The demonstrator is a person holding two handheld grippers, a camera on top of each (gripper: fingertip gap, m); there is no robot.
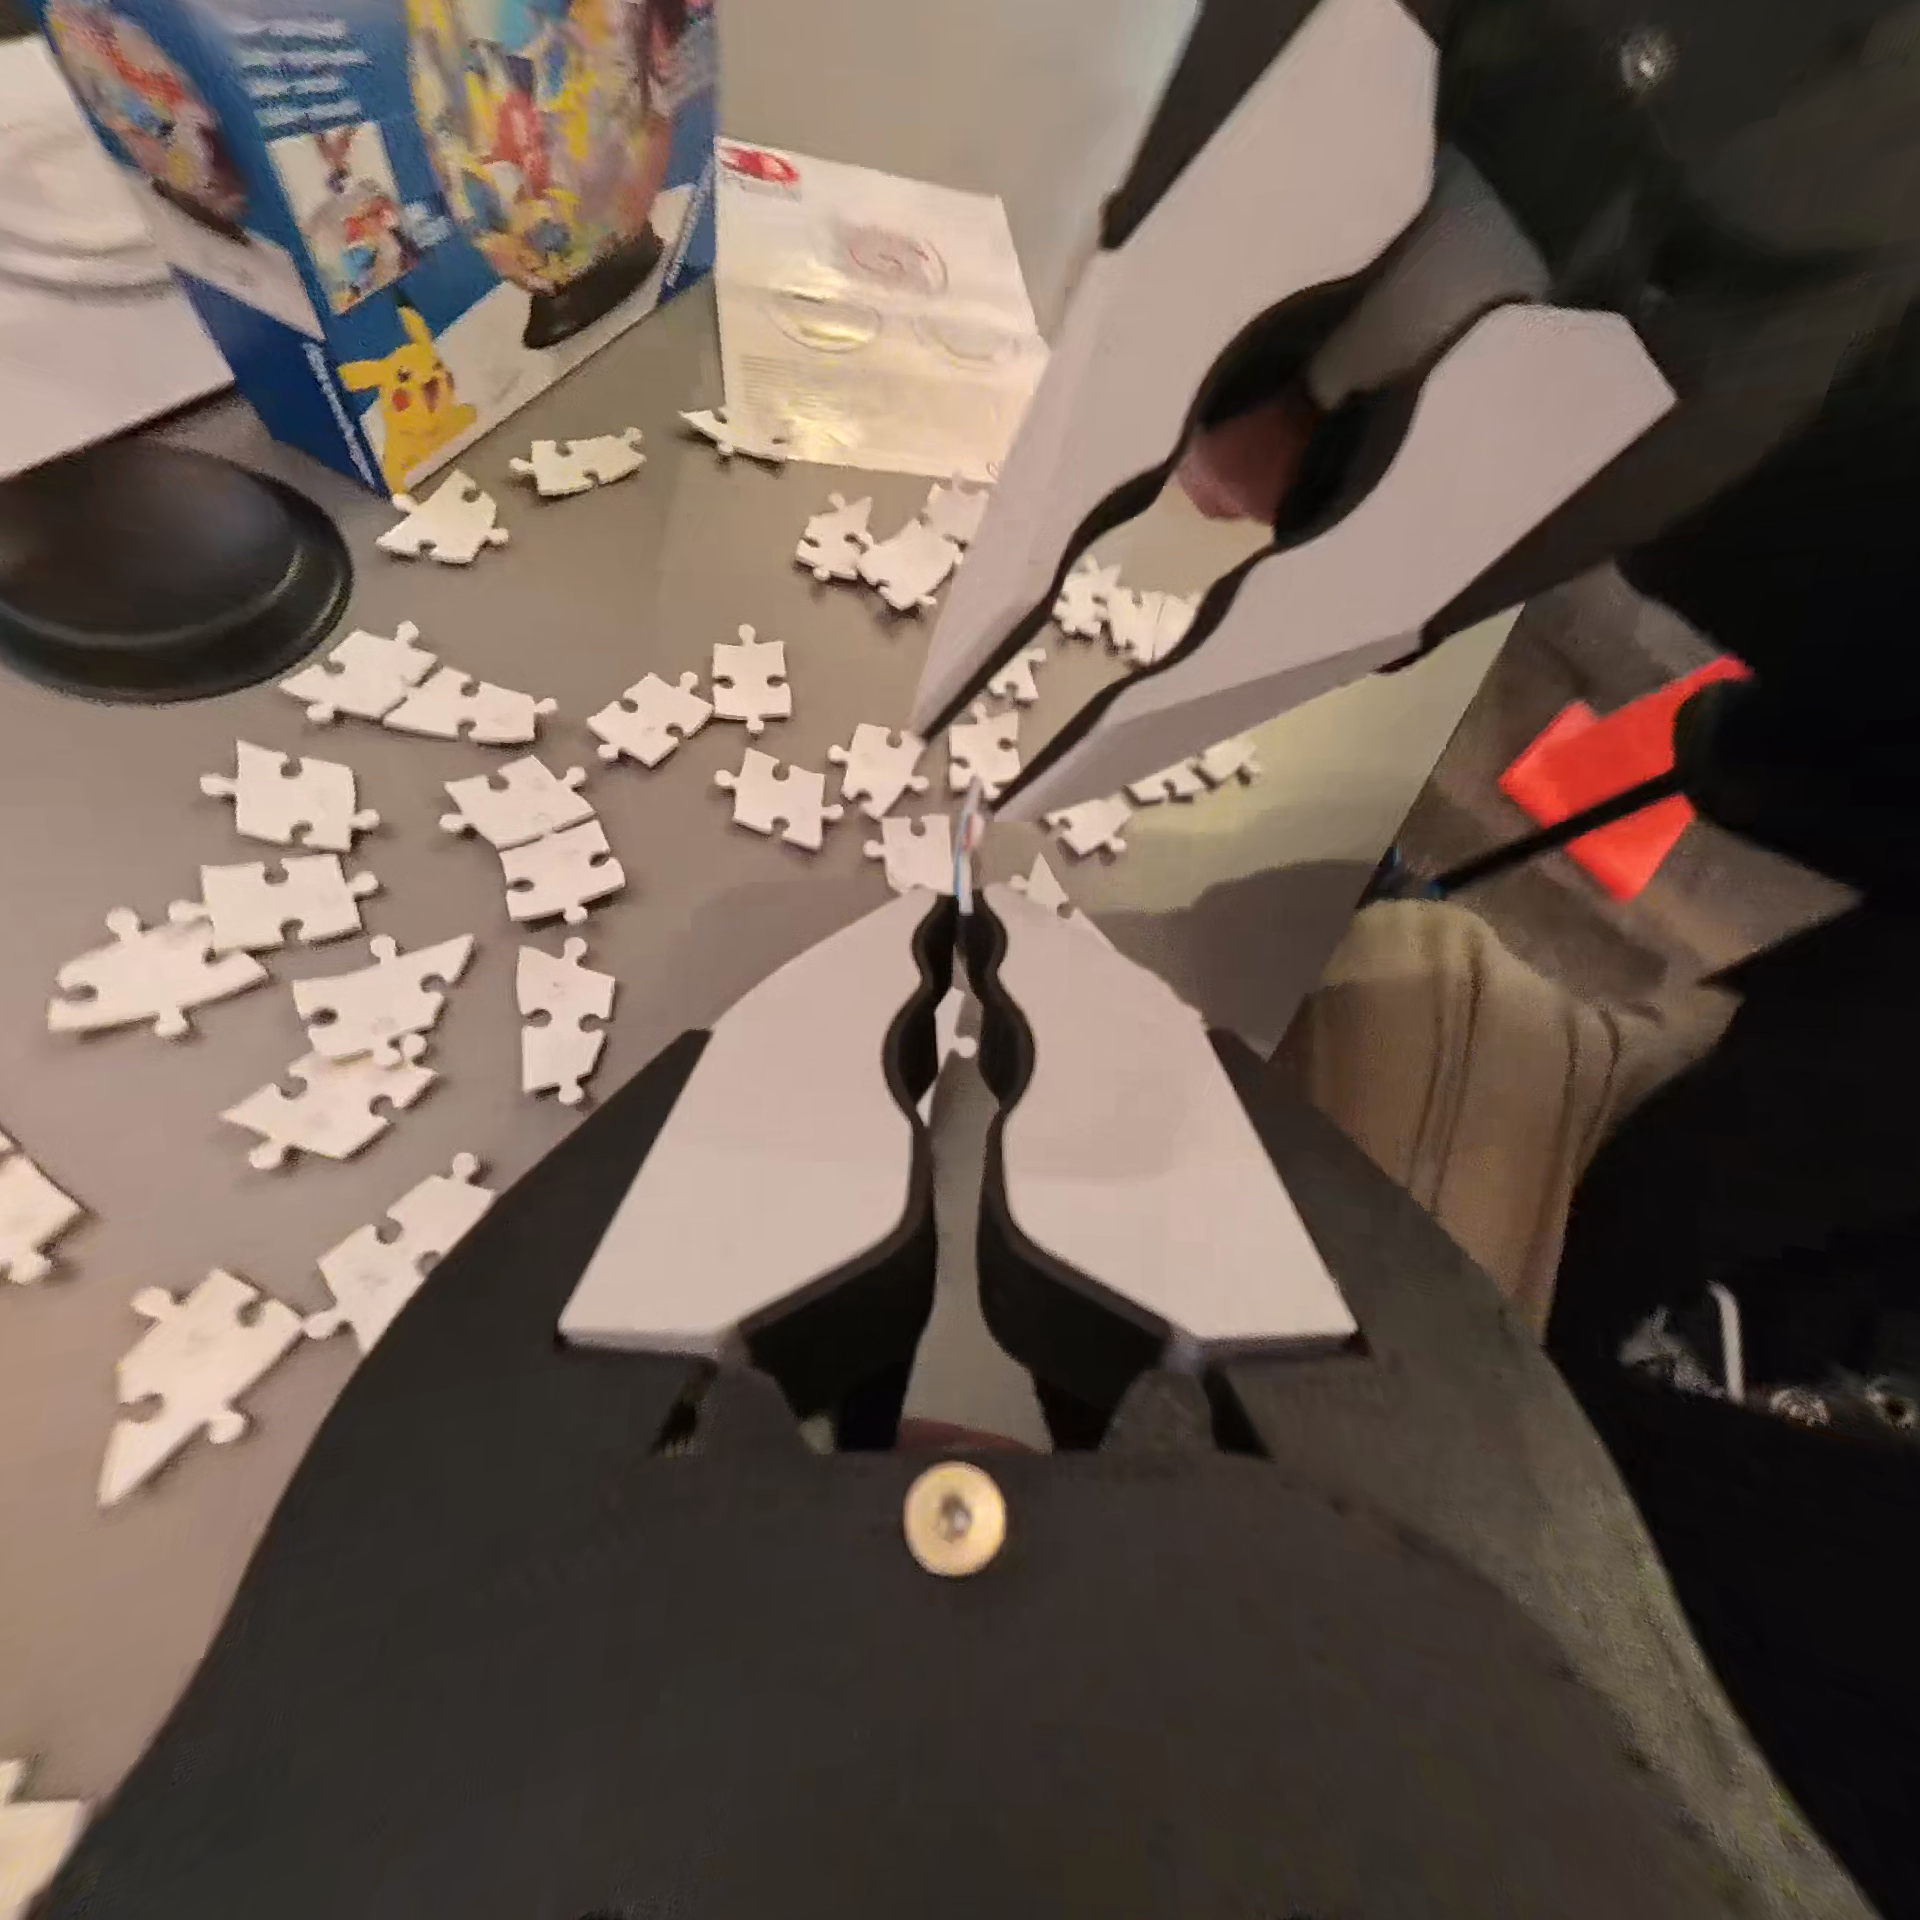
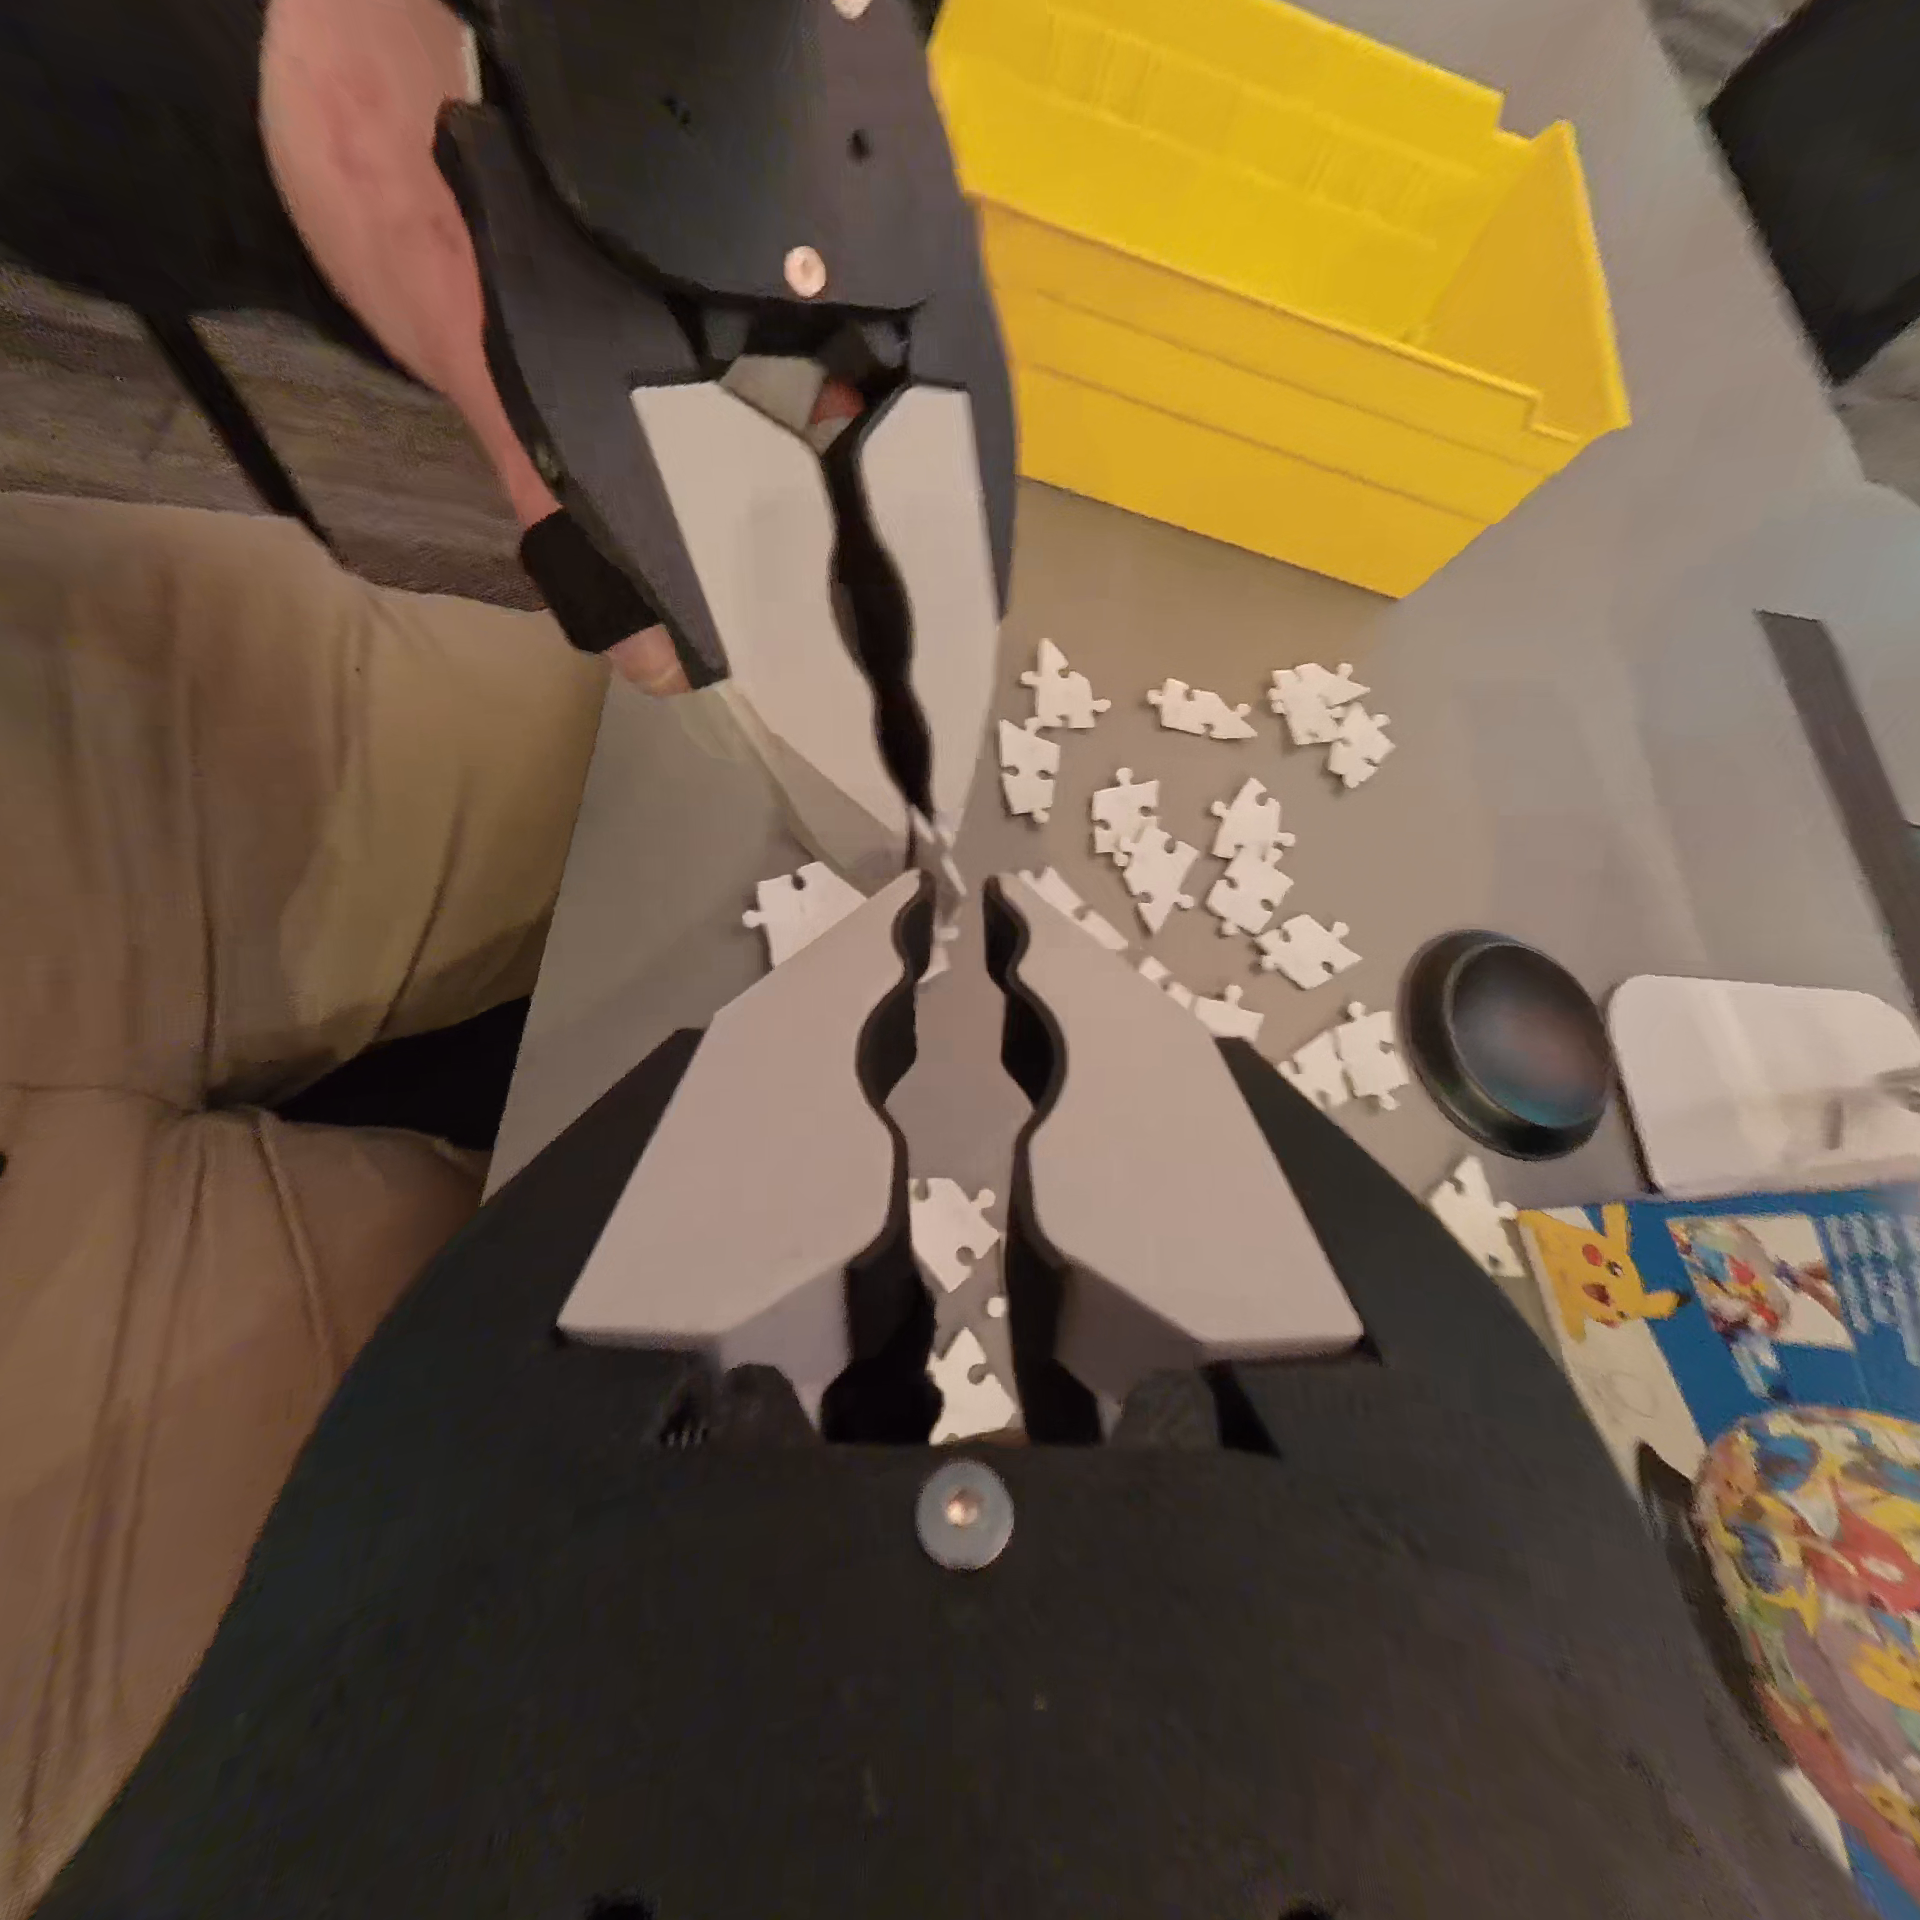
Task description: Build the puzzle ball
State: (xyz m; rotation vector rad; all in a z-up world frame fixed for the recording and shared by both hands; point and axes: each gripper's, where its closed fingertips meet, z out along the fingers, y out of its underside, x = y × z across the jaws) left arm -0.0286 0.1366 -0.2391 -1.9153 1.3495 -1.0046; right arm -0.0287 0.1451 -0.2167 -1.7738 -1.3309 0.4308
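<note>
Left gripper (image 1: 961,914) pinched nearly closed on a puzzle piece (image 1: 968,857) held edge-on at centre frame. Right gripper (image 2: 951,894), coming in from 1 o'clock, slightly parted; can't tell if gripping it too. Loose pieces (image 1: 561,873) scattered face-down toward 9 o'clock. Probably fumbles the handoff: thin piece, tiny contact, easy to twist out and drop.

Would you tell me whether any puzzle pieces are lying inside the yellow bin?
No, the yellow bin shows only bare walls, while the puzzle pieces lie on the grey table.
</note>
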